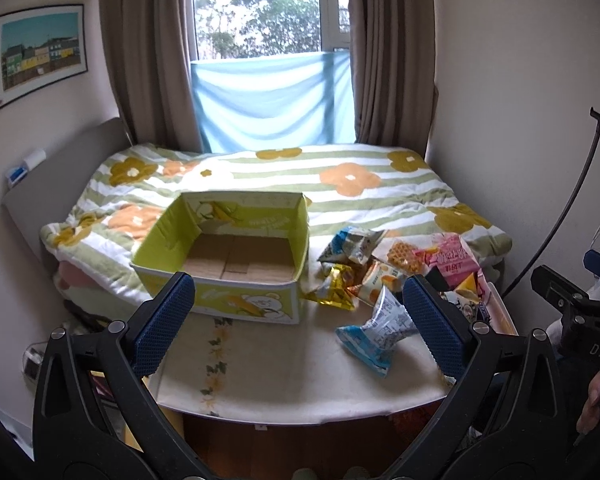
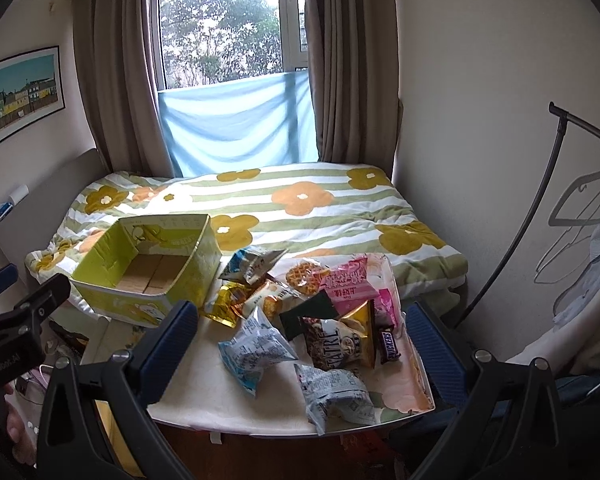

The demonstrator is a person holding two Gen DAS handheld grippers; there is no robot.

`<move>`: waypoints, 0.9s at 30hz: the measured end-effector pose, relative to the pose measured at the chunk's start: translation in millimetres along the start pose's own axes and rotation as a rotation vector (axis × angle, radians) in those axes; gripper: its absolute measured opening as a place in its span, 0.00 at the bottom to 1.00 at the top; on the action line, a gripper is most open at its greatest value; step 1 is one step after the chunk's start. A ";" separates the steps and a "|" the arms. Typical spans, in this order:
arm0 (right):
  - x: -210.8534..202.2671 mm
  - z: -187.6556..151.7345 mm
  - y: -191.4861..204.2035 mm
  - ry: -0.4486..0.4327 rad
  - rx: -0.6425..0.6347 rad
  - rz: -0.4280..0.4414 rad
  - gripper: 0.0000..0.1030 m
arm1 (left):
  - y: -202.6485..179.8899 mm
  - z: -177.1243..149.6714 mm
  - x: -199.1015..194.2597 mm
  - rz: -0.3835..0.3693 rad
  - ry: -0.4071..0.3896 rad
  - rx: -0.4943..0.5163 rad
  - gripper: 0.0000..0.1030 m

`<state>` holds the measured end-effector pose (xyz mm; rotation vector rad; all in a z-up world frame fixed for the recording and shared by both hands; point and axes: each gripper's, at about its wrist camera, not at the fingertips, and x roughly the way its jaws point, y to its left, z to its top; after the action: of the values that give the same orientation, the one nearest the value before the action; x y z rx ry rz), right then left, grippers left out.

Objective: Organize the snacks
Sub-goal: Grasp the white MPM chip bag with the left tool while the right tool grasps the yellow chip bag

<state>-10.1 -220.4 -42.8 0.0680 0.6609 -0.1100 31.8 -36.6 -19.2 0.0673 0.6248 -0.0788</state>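
An open, empty yellow-green cardboard box (image 1: 236, 216) stands at the table's far left, also in the right wrist view (image 2: 204, 256). Right of it lies a pile of snack packets: a blue-white bag (image 1: 380, 332) (image 2: 256, 348), a gold packet (image 1: 334, 286) (image 2: 226, 300), a pink packet (image 1: 454, 260) (image 2: 348, 284), a waffle pack (image 2: 304, 276), a Snickers bar (image 2: 390, 346) and a grey-white bag (image 2: 334, 396). My left gripper (image 1: 300, 320) is open and empty above the table's front. My right gripper (image 2: 300, 344) is open and empty over the snack pile.
The small white table (image 1: 284, 384) stands against a bed with a flowered striped quilt (image 1: 340, 192). A window with brown curtains is behind. A clothes rack with hangers (image 2: 572, 216) stands at the right. The table's front edge drops to a wood floor.
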 end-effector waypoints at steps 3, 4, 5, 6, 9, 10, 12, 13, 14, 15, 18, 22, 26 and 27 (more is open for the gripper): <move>17.4 -6.5 -15.1 0.041 0.006 0.020 1.00 | -9.8 -9.7 18.7 -0.009 0.042 0.006 1.00; 24.5 -9.6 -19.8 0.054 0.010 0.021 1.00 | -12.9 -14.8 27.9 -0.016 0.064 0.012 1.00; 32.5 -12.9 -23.7 0.072 0.017 0.017 1.00 | -14.9 -19.0 35.4 -0.024 0.083 0.018 1.00; 40.7 -16.7 -28.3 0.090 0.024 0.014 1.00 | -17.6 -25.0 45.9 -0.033 0.108 0.030 1.00; 65.5 -28.2 -36.9 0.156 0.058 0.015 1.00 | -23.4 -38.7 73.4 -0.059 0.168 0.071 1.00; 72.4 -31.9 -38.4 0.172 0.069 0.016 1.00 | -23.3 -42.0 80.2 -0.067 0.181 0.085 1.00; 88.5 -39.9 -42.1 0.207 0.095 0.013 1.00 | -26.2 -48.5 95.6 -0.095 0.204 0.116 1.00; 95.7 -42.8 -44.8 0.221 0.111 0.012 1.00 | -28.5 -51.4 105.1 -0.111 0.216 0.137 1.00; 102.4 -45.4 -46.5 0.235 0.131 0.010 1.00 | -31.1 -54.0 114.9 -0.126 0.230 0.159 1.00; 110.2 -48.1 -49.2 0.251 0.158 0.007 1.00 | -33.9 -56.0 123.4 -0.141 0.244 0.180 1.00; 133.0 -55.6 -58.1 0.289 0.247 -0.005 1.00 | -43.2 -64.1 154.3 -0.192 0.290 0.253 1.00; 163.7 -61.2 -66.4 0.347 0.349 -0.026 1.00 | -56.8 -71.4 188.4 -0.255 0.352 0.352 1.00; 189.9 -67.5 -79.1 0.393 0.479 -0.032 1.00 | -73.7 -80.5 218.8 -0.333 0.401 0.434 1.00; 196.1 -68.8 -82.0 0.406 0.510 -0.034 1.00 | -77.5 -82.5 224.6 -0.347 0.414 0.452 1.00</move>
<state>91.7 -310.8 -220.0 0.5821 1.0267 -0.3012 158.1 -118.5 -220.7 0.4205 1.0190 -0.5527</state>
